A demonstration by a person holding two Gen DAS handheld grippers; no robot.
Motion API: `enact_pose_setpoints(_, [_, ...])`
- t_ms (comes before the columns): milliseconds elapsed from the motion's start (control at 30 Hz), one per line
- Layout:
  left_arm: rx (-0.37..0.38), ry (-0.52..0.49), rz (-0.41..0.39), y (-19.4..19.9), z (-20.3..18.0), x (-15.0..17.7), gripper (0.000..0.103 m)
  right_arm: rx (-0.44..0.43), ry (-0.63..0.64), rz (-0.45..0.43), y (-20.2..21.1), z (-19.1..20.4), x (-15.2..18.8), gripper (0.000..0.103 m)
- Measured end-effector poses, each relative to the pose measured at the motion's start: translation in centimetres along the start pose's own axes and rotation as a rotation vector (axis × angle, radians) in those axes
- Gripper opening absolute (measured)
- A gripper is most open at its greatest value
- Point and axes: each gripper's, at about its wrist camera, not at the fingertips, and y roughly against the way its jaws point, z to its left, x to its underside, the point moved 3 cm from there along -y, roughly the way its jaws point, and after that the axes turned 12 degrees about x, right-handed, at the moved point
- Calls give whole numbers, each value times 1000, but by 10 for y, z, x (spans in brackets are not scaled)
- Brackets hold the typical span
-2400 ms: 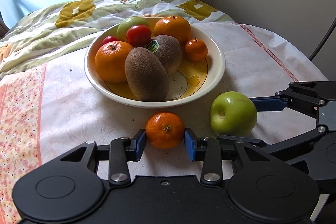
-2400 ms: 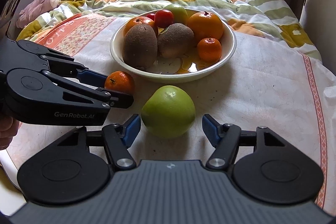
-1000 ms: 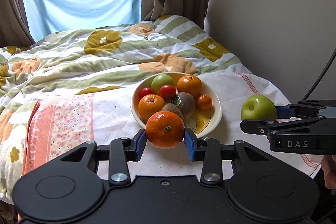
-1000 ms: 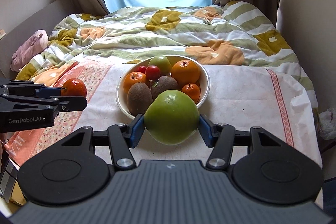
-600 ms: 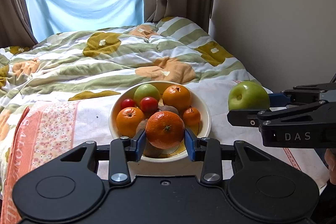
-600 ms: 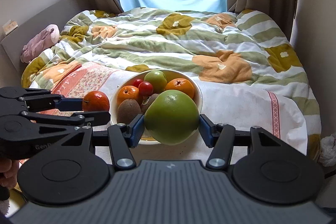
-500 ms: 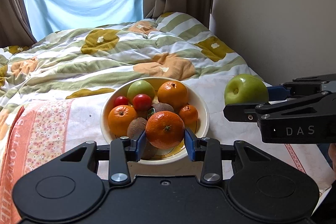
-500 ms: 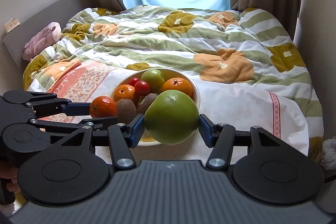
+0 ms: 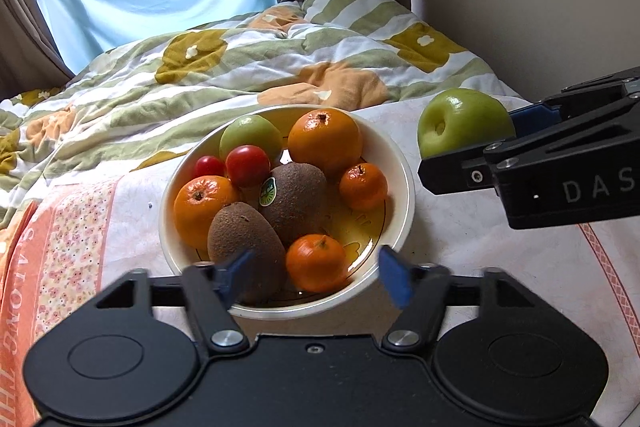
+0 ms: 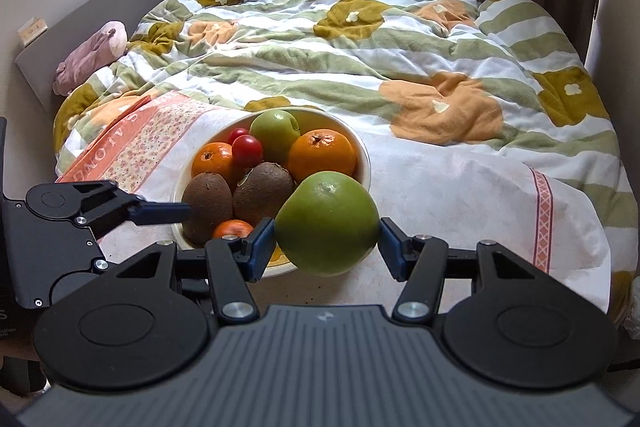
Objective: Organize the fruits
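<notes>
A cream bowl (image 9: 400, 163) on a cloth-covered table holds two kiwis, several oranges and mandarins, two red tomatoes and a green apple. A small mandarin (image 9: 316, 262) lies at the bowl's near edge, between and below my open left gripper (image 9: 314, 277). My right gripper (image 10: 327, 245) is shut on a large green apple (image 10: 327, 227), held in the air to the right of the bowl (image 10: 362, 155). That apple (image 9: 464, 121) and right gripper also show in the left wrist view. The left gripper's finger (image 10: 160, 211) reaches over the bowl's near-left rim.
The table cloth (image 9: 480, 259) is white with an orange flowered band at the left. A bed with a green, white and orange quilt (image 10: 360, 47) lies behind the table. A wall stands at the right, a curtained window at the back.
My left gripper moved over the bowl, opened and let go of the mandarin, which now lies in the bowl. My right gripper still holds the green apple and has come closer to the bowl.
</notes>
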Motion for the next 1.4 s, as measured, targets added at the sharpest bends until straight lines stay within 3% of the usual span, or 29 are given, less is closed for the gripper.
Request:
enact_pose_setpoints(167, [-3,3,-18,13,2,-2,95,-14,10,1,-4,3,-4,70])
enact_pose_setpoints(533, [-30,116,-54,54,30,5,96,-68,51,-12,-6,30,-16,70])
enact_pose_setpoints(800, [-55,153,-50,66,43,18,96,-128,98,-2,-15,64,-17,70])
enact_pose_setpoints(1100, [-73,164,-43,72,53,31,96,-119,121,-1,-28,83,-12,71])
enact_pose_setpoints(1167, [-73,162,-43,72,53,33,96,-106,133,-17,-30,85,-11,78])
enact_pose_setpoints(1200, [-73,161,-42,72,54,34,96,-93,138,-22,-31,86,-10,90])
enact_pose_setpoints(1267, [-69,161,-42,72,55,35,96,-69,138,-30,-31,86,-9,103])
enact_pose_setpoints(1400, [-51,161,-44,74,57,37,96,-57,116,-29,-28,83,-9,103])
